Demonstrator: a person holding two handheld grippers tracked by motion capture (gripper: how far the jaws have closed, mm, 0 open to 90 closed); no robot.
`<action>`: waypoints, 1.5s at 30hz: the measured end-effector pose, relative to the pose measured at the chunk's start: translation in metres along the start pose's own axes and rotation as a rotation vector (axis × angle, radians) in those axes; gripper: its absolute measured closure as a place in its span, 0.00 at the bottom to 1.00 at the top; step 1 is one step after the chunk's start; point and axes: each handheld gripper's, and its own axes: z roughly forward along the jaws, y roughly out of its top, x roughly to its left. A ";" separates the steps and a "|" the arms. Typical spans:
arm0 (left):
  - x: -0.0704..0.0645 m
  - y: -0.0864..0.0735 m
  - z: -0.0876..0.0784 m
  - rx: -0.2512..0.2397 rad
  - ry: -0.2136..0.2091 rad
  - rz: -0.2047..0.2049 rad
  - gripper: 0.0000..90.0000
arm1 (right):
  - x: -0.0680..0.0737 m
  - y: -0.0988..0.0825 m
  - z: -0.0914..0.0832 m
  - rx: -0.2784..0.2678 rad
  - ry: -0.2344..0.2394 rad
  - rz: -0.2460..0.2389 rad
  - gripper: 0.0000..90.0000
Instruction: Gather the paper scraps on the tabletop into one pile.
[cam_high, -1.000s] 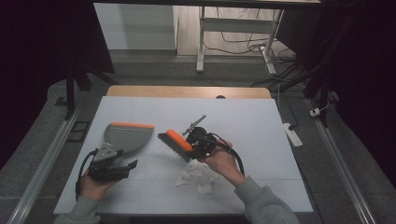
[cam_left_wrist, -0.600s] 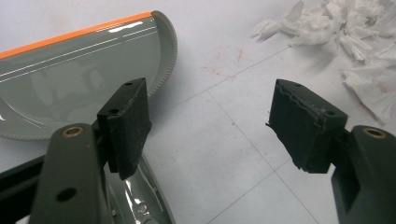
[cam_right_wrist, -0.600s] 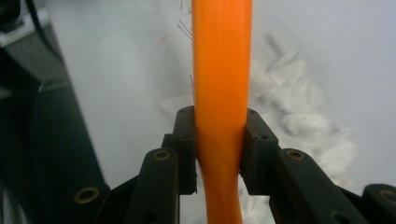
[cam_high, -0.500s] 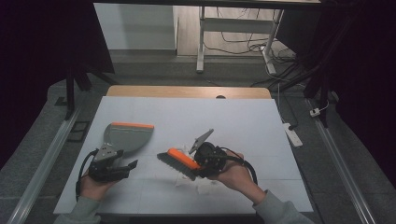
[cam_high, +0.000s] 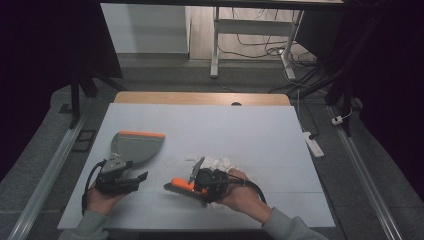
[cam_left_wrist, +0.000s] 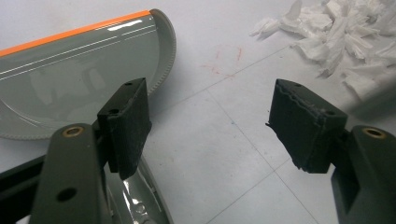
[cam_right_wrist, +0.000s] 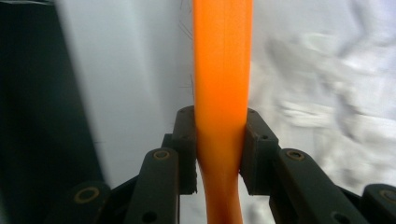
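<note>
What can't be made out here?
- Brush bristles: right gripper view, cut off by the frame; high view, too small.
- Paper scraps: right gripper view, blurred; high view, partly behind the right tongs.
- Dustpan handle: left gripper view, behind the left tongs.

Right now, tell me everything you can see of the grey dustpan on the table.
The dustpan is grey, smooth and glossy like plastic, with an orange strip along its straight front edge and a finely ribbed curved rim. It lies flat on the white table, at the left, orange edge facing away from the person. Its narrow handle end points back into the left gripper, whose fingers stand open, one lying over the handle. The heap of white paper scraps lies apart from it, to its right.
</note>
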 end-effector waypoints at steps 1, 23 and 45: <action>0.000 0.000 0.000 0.001 -0.001 0.002 0.34 | -0.005 0.000 0.001 0.000 -0.003 0.010 0.78; -0.001 0.000 0.002 0.011 -0.005 0.007 0.34 | -0.045 -0.044 -0.076 -0.145 -0.079 0.115 0.78; 0.000 -0.001 0.002 0.011 -0.004 0.004 0.34 | -0.026 -0.032 -0.011 0.066 -0.053 -0.174 0.78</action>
